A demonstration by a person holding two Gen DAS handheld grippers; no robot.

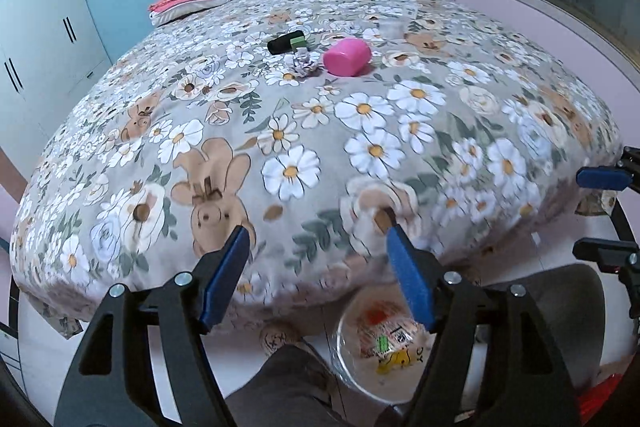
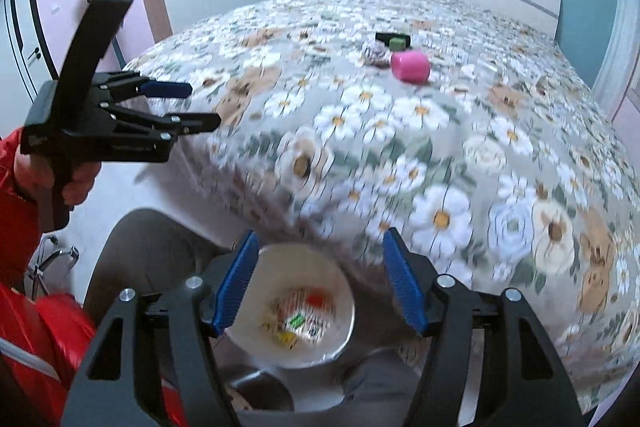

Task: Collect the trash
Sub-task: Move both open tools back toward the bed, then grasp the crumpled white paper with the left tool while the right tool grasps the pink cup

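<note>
Blue-padded left gripper (image 1: 316,275) and right gripper (image 2: 318,285) both stand released, jaws apart with nothing between them, above the round white trash bin (image 2: 340,343) on the floor at the foot of the bed; printed wrappers (image 1: 386,341) already lie in the bin. Remaining trash sits well up the flower-patterned bed cover (image 1: 360,155), far from the bin: a crumpled grey-white paper ball (image 1: 301,63), just beside it a pink plastic cup (image 1: 347,57) lying on its side, and behind them a black tube with a green cap (image 1: 286,43). For the reach, judged from this layout: carry one gripper over the cover toward the paper ball, keep the jaws wide, and close low without pinching fabric.
</note>
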